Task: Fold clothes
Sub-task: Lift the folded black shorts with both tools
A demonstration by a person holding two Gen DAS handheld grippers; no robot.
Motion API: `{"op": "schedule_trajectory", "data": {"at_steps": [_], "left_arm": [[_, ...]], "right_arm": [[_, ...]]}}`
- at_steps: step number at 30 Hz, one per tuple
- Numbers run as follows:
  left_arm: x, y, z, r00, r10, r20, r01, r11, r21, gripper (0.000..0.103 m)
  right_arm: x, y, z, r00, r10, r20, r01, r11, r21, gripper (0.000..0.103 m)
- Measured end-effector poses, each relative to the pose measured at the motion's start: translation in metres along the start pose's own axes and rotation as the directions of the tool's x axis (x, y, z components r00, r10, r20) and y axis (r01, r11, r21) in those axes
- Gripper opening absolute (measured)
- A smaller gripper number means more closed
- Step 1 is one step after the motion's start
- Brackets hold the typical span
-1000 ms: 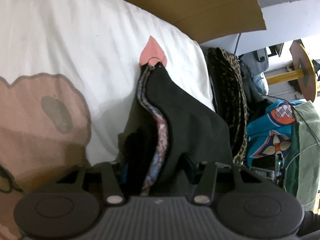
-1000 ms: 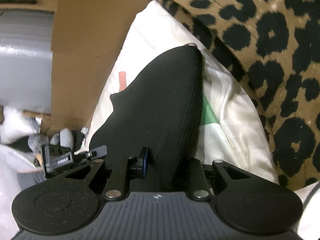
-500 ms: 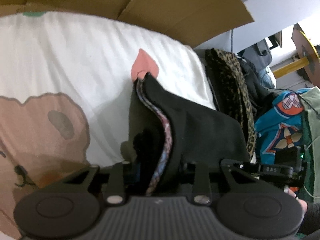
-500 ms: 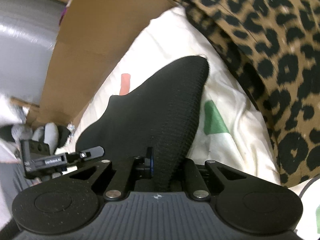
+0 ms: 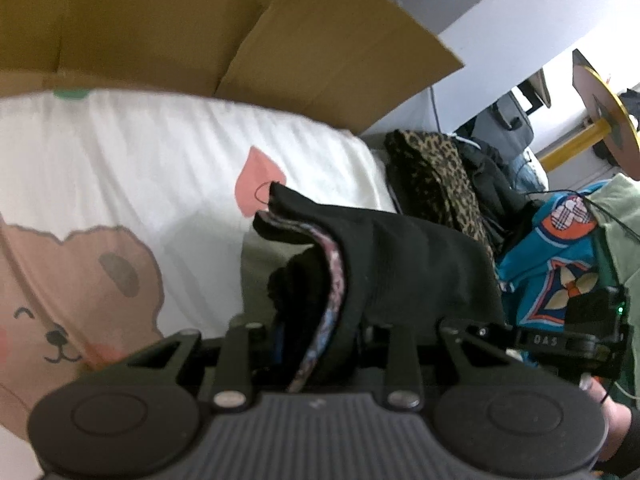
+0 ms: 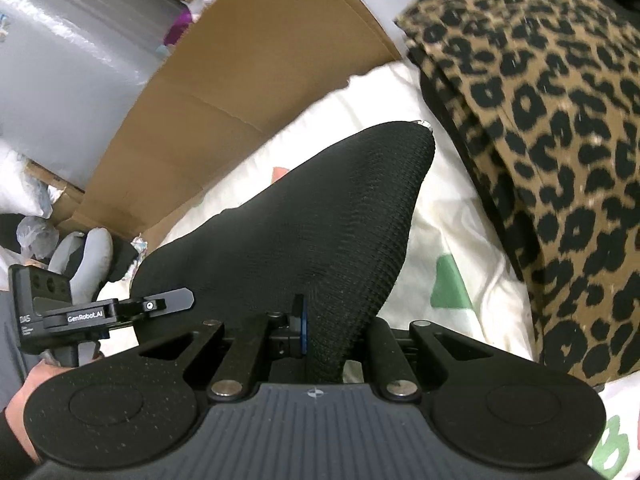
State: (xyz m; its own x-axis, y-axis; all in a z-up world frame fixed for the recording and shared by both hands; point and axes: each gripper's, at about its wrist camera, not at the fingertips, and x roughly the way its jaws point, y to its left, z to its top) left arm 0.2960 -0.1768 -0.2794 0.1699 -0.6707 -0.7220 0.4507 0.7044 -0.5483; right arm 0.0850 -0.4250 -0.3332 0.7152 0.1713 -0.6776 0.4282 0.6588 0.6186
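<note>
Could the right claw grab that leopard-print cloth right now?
Probably not yet: the right claw is shut on the black garment. The leopard-print cloth lies beside it with nothing in between.

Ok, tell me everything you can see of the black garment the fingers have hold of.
The black garment is a dark, finely ribbed knit, bunched rather than flat. In the left wrist view a patterned blue-pink lining or band shows along one edge. The left gripper and right gripper are both closed on it, each holding a gathered part, and it is held between them over the white cartoon-print sheet. One corner points toward the leopard-print garment. Whether it touches the sheet cannot be told.
</note>
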Motion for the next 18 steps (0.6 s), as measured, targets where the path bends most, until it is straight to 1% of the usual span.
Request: {"op": "schedule_trajectory", "data": {"at_steps": [5, 9, 15, 18], "left_arm": [[-0.024, -0.018, -0.003, 0.997, 0.055, 0.06, -0.057, 0.998, 0.03, 0.031], [-0.046, -0.033, -0.003, 0.99, 0.097, 0.102, -0.104, 0.993, 0.057, 0.031], [-0.068, -0.051, -0.001, 0.982, 0.123, 0.14, -0.129, 0.991, 0.031, 0.031], [-0.08, -0.064, 0.0, 0.978, 0.134, 0.159, -0.139, 0.99, 0.02, 0.031]], "right_arm": [[-0.009, 0.022, 0.004, 0.999, -0.002, 0.041, 0.005, 0.998, -0.062, 0.007], [-0.019, 0.047, 0.009, 0.998, 0.004, 0.068, 0.005, 0.99, -0.141, 0.007], [-0.039, 0.083, 0.02, 0.996, 0.01, 0.088, 0.012, 0.969, -0.245, 0.007], [-0.05, 0.09, 0.029, 0.996, 0.021, 0.09, 0.001, 0.97, -0.245, 0.007]]}}
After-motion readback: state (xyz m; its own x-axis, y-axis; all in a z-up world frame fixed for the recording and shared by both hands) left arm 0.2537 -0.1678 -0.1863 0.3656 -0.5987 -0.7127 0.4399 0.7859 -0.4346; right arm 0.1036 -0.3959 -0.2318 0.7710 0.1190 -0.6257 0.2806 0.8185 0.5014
